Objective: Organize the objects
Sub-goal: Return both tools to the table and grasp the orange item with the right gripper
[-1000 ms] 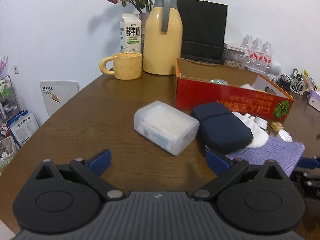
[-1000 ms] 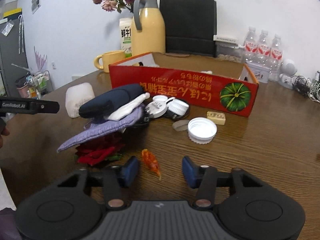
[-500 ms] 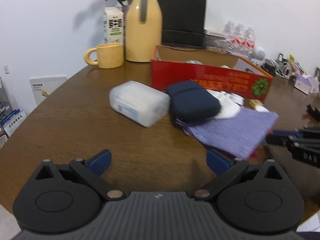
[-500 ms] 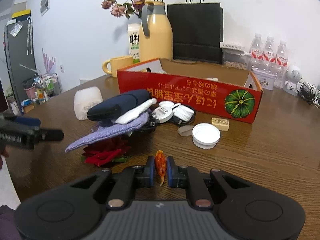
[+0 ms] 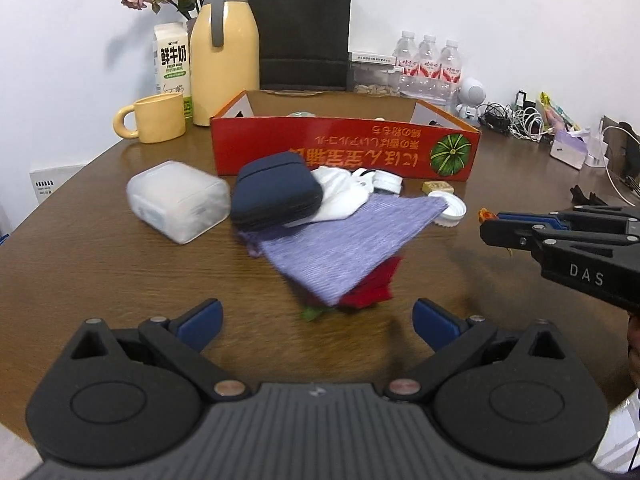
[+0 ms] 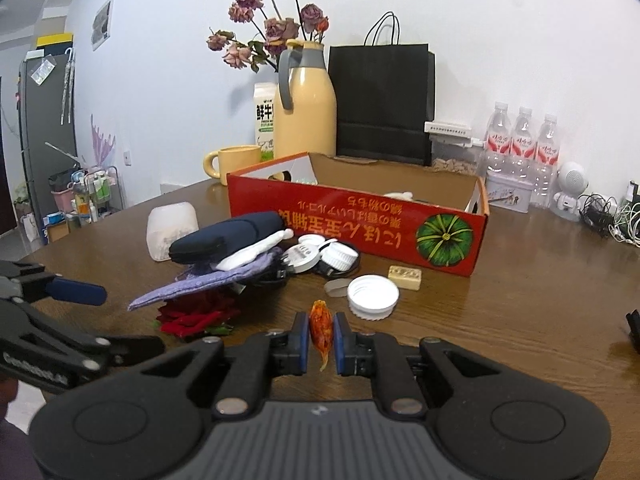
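My right gripper (image 6: 321, 338) is shut on a small orange toy fish (image 6: 320, 327) and holds it above the table; it also shows from the side in the left wrist view (image 5: 490, 216). My left gripper (image 5: 316, 318) is open and empty, in front of a purple cloth (image 5: 344, 240) that lies over a red rose (image 5: 370, 290). A navy case (image 5: 276, 196), a white sock (image 5: 340, 196) and a frosted plastic box (image 5: 176, 200) lie behind. The open red cardboard box (image 5: 344, 148) stands beyond them.
White lids (image 6: 372, 292) and a small beige block (image 6: 405, 277) lie by the red box. A yellow mug (image 5: 154, 118), milk carton (image 5: 172, 64), yellow thermos (image 5: 224, 52), black paper bag (image 5: 304, 36), water bottles (image 5: 428, 64) and cables (image 5: 516, 120) line the back.
My right gripper closed on the orange fish and lifted it off the table. My left gripper swung right, bringing the purple cloth and rose to centre view, still open.
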The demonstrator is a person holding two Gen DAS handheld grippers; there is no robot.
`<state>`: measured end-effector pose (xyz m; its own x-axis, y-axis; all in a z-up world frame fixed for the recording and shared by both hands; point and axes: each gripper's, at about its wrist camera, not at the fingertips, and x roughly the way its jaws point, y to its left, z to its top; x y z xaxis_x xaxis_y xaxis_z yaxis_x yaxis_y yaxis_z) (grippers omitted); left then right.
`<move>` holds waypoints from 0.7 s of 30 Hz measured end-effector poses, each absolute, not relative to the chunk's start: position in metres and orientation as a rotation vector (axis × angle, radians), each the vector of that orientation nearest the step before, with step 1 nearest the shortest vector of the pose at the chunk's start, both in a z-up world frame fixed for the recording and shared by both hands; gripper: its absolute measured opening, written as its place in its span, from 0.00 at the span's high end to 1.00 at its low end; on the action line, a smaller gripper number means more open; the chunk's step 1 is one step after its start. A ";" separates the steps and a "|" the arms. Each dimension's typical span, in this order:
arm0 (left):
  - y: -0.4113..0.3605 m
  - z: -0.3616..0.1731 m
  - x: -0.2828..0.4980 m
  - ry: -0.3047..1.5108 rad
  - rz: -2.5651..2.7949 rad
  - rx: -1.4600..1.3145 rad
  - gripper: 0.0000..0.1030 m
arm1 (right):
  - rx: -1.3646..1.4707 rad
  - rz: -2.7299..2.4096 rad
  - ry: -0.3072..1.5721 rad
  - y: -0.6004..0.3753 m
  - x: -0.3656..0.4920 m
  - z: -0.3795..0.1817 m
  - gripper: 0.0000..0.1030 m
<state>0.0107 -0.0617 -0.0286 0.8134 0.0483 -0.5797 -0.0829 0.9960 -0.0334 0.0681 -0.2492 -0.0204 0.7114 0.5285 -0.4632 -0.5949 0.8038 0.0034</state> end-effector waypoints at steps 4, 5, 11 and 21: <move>-0.070 -0.031 0.025 0.607 0.101 -0.105 0.00 | -0.142 0.629 0.449 -0.253 0.069 -0.020 0.89; -0.071 -0.031 0.028 0.602 0.112 -0.116 0.00 | -0.140 0.631 0.446 -0.254 0.070 -0.019 0.89; -0.078 -0.034 0.048 0.601 0.203 -0.143 0.00 | -0.122 0.648 0.431 -0.258 0.070 -0.019 0.89; -0.079 -0.036 0.052 0.608 0.204 -0.155 0.36 | -0.120 0.653 0.429 -0.260 0.069 -0.020 0.89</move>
